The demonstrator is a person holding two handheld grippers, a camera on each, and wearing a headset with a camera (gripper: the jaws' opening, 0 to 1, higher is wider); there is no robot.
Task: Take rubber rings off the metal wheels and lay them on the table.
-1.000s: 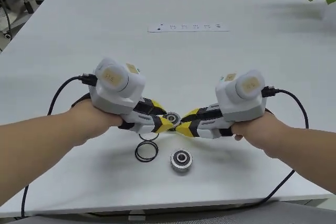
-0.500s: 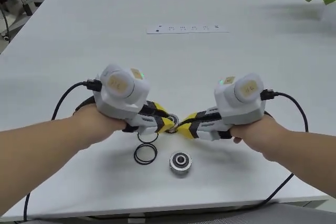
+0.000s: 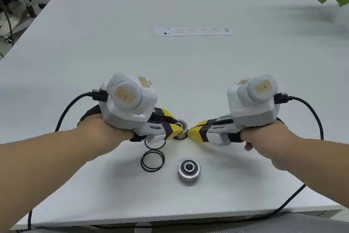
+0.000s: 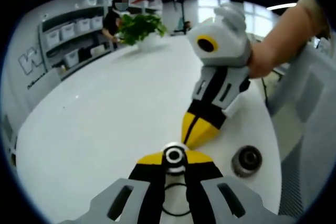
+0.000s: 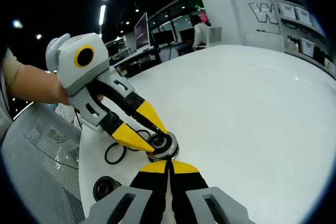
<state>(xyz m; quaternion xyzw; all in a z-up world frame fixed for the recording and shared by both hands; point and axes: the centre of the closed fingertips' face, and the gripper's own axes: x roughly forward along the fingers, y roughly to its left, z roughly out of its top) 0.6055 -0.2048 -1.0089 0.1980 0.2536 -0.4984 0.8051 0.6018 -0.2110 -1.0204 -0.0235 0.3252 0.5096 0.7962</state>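
Close to table (image 3: 109, 36) edge, left hand-held gripper (image 3: 175, 130) clamps wheel (image 5: 161, 144); right hand-held gripper (image 5: 169, 165) narrow.

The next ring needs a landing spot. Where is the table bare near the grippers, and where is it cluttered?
Bare: the table from the power strip down to the left gripper and right gripper; also right of the loose wheel. Crowded: two rubber rings beside that wheel, just below the left gripper.

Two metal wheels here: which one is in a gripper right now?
The wheel clamped by the left gripper, raised off the table. The other wheel lies flat on the table nearer the person, touched by neither gripper.
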